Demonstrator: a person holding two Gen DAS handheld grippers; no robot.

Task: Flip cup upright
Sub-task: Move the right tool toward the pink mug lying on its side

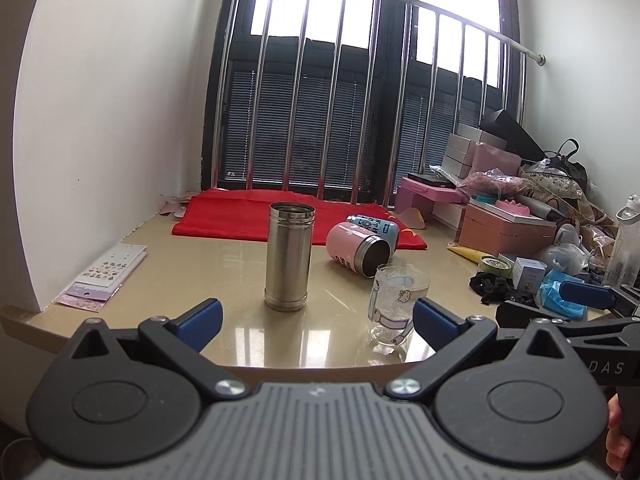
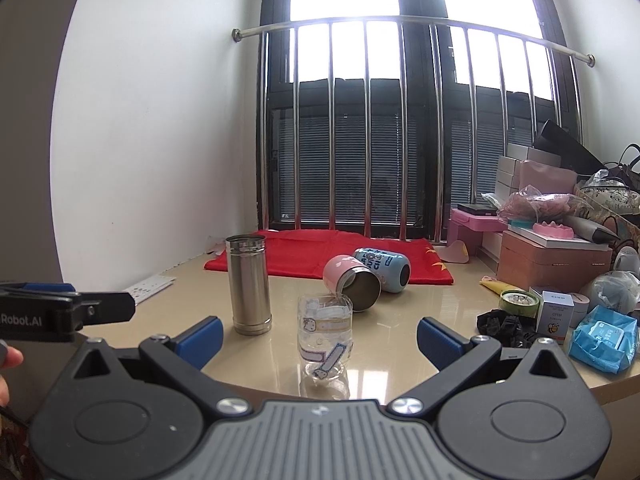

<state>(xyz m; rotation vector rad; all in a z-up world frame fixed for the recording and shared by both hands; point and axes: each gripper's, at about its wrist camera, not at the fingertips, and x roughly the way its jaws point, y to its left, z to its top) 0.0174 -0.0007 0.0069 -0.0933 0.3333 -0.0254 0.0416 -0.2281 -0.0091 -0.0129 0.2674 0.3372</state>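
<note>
A pink cup (image 1: 356, 250) (image 2: 352, 278) lies on its side on the beige table, steel mouth toward me. A blue cup (image 1: 374, 226) (image 2: 384, 264) lies on its side behind it, on the red cloth's edge. A steel cylinder cup (image 1: 289, 256) (image 2: 248, 284) stands upright. A clear cartoon-printed glass (image 1: 396, 304) (image 2: 325, 338) stands upright near the front edge. My left gripper (image 1: 318, 324) is open and empty, short of the steel cup. My right gripper (image 2: 320, 338) is open and empty, with the glass just ahead between its fingers.
A red cloth (image 1: 256, 218) (image 2: 320, 252) lies by the window bars. Sticker sheets (image 1: 104, 272) lie at the left. Boxes, bags, a blue wipes pack (image 2: 604, 338) and a black cloth (image 2: 504, 326) crowd the right side. The table's front edge (image 2: 400, 396) is close.
</note>
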